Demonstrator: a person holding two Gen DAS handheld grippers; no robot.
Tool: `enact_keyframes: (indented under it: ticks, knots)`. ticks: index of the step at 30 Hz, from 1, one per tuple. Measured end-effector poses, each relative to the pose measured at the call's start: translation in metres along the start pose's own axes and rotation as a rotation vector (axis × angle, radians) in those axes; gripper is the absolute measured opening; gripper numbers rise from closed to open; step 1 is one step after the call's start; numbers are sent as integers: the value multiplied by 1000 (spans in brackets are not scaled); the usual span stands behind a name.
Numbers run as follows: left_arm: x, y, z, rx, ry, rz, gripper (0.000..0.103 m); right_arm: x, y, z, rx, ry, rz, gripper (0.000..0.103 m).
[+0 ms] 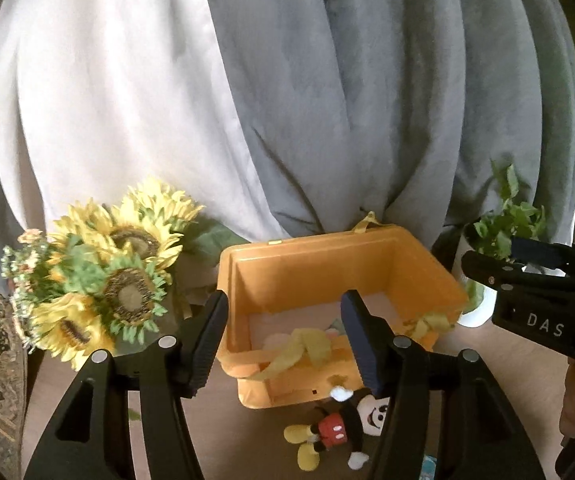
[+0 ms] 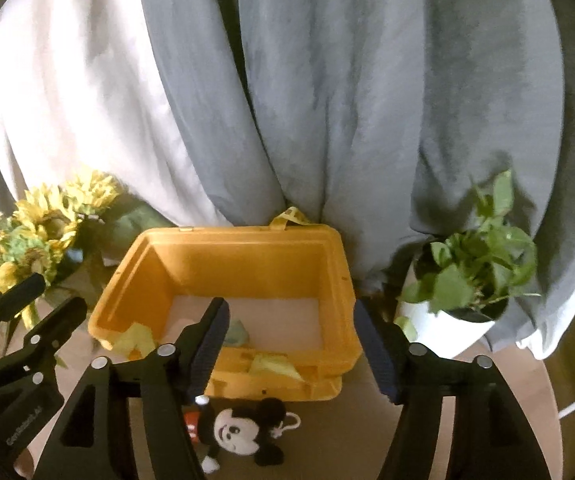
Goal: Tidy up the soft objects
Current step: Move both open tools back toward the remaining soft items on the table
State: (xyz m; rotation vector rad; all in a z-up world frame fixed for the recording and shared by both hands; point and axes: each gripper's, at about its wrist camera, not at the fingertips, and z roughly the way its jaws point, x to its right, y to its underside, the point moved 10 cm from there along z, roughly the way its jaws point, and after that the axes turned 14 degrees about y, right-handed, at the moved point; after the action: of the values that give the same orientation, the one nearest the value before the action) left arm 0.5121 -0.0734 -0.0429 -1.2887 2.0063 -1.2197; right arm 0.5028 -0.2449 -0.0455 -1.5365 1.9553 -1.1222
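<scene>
Right in front of the yellow bin (image 2: 223,276), on the table's near edge, we've got a Mickey plush (image 2: 239,432) lying flat; left tongs (image 1: 287,340) and right tongs (image 2: 291,348) both spread apart, holding nothing.

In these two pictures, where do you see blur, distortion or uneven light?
Left wrist view: fisheye bends the curtains; green glare at the right edge; sunflowers are soft. Right wrist view: the potted plant is smeared, the plush mouse lies in dim light, corners are dark.
</scene>
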Motion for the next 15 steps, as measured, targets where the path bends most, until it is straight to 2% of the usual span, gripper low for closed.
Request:
enact_keyframes:
  ticks: [8, 15]
  knots:
    - [16, 7, -46, 38, -12, 26, 59, 25, 13, -41, 57, 42, 51, 76]
    - [29, 22, -77, 45, -6, 27, 60, 37, 27, -71, 83, 40, 74, 76]
